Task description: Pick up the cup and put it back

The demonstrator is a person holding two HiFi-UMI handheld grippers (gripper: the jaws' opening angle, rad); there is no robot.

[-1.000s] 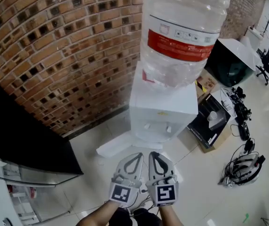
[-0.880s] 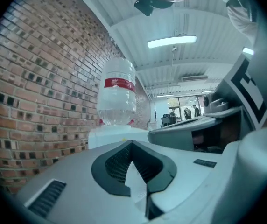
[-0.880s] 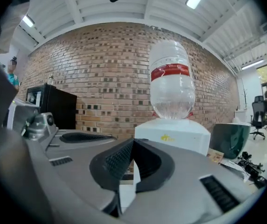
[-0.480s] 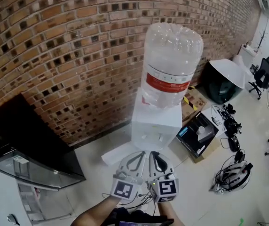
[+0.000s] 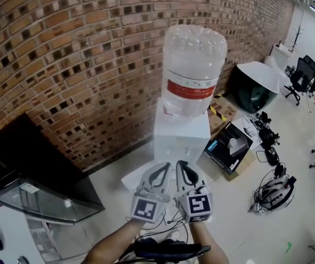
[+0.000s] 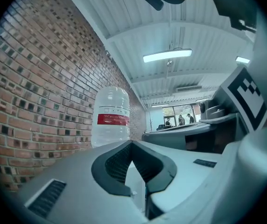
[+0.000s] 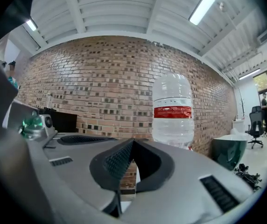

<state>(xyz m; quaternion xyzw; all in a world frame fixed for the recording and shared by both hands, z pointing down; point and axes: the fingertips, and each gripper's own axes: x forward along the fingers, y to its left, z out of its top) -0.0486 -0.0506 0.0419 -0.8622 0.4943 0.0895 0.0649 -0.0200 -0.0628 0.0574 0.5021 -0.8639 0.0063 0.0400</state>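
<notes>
Cup: not to be made out in any view. Left gripper (image 5: 161, 169) and right gripper (image 5: 180, 167) side by side, both clenched on nothing. At 12 o'clock from them, clear water bottle (image 5: 193, 70) atop white dispenser (image 5: 180, 139), against brick wall (image 5: 80, 54).

A white water dispenser (image 5: 182, 139), topped by a large clear bottle (image 5: 193, 70), stands against the brick wall (image 5: 80, 54) straight ahead of the left gripper (image 5: 164, 167) and right gripper (image 5: 182, 165). Pale floor (image 5: 109, 168) lies bare between it and a black glass-fronted cabinet (image 5: 36, 166) at left; at right, a cardboard box (image 5: 229, 147) and tangled cables (image 5: 273, 194) clutter the passage.
</notes>
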